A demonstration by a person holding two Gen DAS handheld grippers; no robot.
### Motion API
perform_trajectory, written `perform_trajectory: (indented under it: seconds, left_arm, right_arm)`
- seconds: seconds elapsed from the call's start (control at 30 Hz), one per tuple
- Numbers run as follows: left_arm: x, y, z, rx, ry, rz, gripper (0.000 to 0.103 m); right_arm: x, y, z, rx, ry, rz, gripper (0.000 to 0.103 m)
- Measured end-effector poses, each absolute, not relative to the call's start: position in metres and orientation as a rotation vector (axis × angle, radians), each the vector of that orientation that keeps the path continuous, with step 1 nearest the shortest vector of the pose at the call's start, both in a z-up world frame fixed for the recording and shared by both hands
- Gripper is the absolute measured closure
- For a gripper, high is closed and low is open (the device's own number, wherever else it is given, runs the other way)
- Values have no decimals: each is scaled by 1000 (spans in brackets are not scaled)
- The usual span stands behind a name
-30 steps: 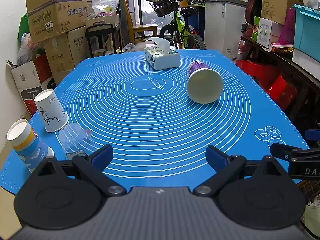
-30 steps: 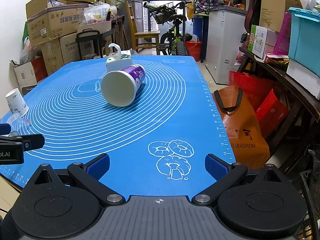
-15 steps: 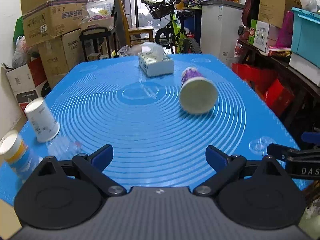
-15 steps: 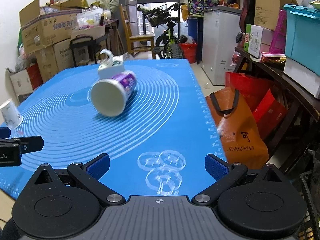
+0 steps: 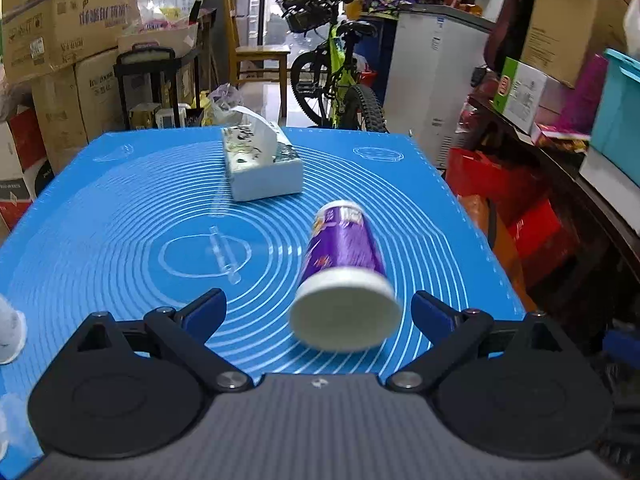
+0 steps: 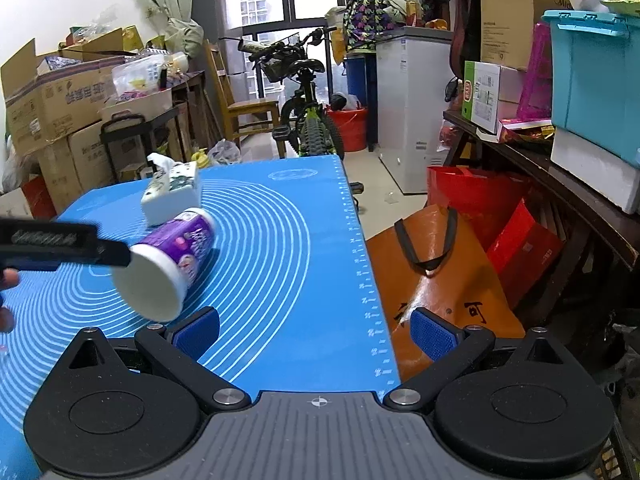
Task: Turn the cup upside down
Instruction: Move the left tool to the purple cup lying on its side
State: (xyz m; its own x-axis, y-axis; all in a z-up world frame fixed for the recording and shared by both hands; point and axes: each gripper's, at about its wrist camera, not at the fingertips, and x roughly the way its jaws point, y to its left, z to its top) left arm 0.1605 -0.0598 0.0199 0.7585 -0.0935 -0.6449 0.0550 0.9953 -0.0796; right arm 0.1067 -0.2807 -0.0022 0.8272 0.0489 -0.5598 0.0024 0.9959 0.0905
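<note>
A purple and white paper cup (image 5: 342, 276) lies on its side on the blue mat (image 5: 120, 240), its white round end facing me. My left gripper (image 5: 318, 312) is open, its blue pads on either side of that near end, not touching it. In the right wrist view the cup (image 6: 168, 258) lies to the left, with a finger of the left gripper (image 6: 60, 246) reaching in beside it. My right gripper (image 6: 316, 330) is open and empty over the mat's right edge.
A white tissue box (image 5: 260, 164) stands on the mat behind the cup. A white cup (image 5: 10, 330) shows at the left edge. Past the mat's right edge are an orange bag (image 6: 436, 276) and red bags; boxes, a bicycle and a freezer stand behind.
My left gripper has moved forward and right, so the lying cup now sits between its open fingers. My right gripper has moved forward and turned right. The cups at the left have slid out of view.
</note>
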Motion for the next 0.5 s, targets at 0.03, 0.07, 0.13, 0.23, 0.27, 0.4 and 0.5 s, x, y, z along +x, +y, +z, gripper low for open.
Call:
perform_trajectory:
  seconds: [0.03,0.07,0.13,0.23,0.27,0.4,0.5]
  left_arm:
    - [167,-62,16,-64,718,-79,5]
    - [174,-65,13,-68,737,-74,5]
    - [189,-70,3,-79,768,-45,5]
    - [200,-74,-10,-70,785,-9,5]
    - [202,-73,-12,-73,788,-19,5]
    - [202,-82,-18,-36,796,-56,7]
    - [204,-86,-20,-17,801,-89,23]
  right_arm:
    - [110,-282,-3,88,598,25,2]
    - [114,-283,-5,87,601,25,2]
    - [120,-284,-8,89,608,26,2]
    - [128,-286,-13,98,620,29,2]
    - [130,-286,-15,101,623,30,2]
    - [132,-284,-20,98,636,38,2]
    - [131,-282,-22,92,642,42,2]
